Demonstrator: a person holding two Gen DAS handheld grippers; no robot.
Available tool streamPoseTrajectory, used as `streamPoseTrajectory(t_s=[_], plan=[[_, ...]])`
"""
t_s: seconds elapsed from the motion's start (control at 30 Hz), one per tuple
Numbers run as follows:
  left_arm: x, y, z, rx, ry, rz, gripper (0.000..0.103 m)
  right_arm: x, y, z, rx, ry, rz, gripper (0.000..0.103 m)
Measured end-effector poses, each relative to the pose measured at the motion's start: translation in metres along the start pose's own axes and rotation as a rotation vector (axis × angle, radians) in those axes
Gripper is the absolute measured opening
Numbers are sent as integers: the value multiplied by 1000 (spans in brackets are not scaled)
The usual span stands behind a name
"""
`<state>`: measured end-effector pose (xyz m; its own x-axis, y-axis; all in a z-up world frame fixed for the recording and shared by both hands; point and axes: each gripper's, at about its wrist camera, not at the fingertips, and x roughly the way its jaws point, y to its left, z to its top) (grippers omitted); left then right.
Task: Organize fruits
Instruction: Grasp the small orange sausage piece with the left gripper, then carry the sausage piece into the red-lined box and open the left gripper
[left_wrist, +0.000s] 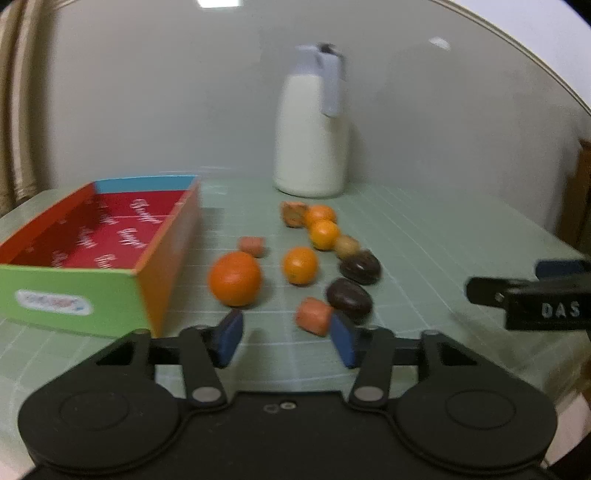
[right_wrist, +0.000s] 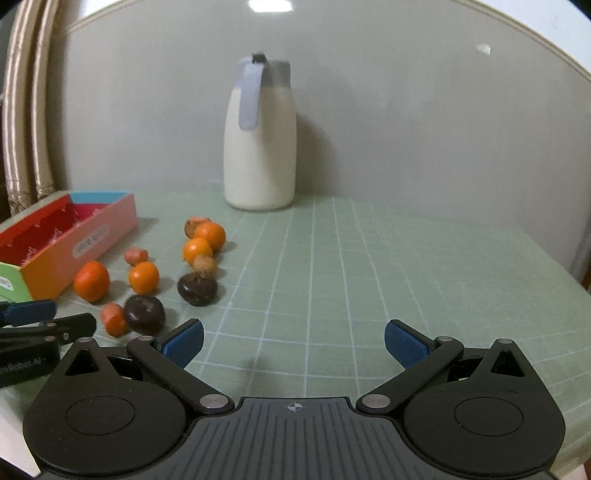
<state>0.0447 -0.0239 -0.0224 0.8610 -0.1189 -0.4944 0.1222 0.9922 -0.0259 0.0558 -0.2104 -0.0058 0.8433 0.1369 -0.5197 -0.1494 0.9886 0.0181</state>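
Note:
Several fruits lie on the green grid mat (right_wrist: 332, 266): a large orange (left_wrist: 235, 279), small oranges (left_wrist: 300, 265), two dark brown fruits (left_wrist: 349, 298), and small reddish pieces (left_wrist: 313, 315). A colourful open box (left_wrist: 110, 229) with a red inside stands to their left and holds nothing I can see. My left gripper (left_wrist: 286, 338) is open just in front of the fruits, the large orange beyond its left finger, a reddish piece by its right finger. My right gripper (right_wrist: 293, 341) is open and empty over bare mat, right of the fruits (right_wrist: 144, 277).
A white jug (right_wrist: 260, 147) with a grey lid and handle stands at the back against the wall. The right gripper shows at the right edge of the left wrist view (left_wrist: 532, 295). A curtain (right_wrist: 26, 122) hangs at the far left.

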Motion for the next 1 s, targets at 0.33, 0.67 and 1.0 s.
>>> streamPoseTrajectory(t_s=[0.33,0.67,1.0], plan=[[34,-12,5,107,26,-57,13,13,-6,3,26,8,-6,103],[14,2,14,72,-38,-34,13,14,-4,6,34,-2,-8,103],[-12,51,47,4,-149,105,13,11,21,10,-6,-35,30,103]])
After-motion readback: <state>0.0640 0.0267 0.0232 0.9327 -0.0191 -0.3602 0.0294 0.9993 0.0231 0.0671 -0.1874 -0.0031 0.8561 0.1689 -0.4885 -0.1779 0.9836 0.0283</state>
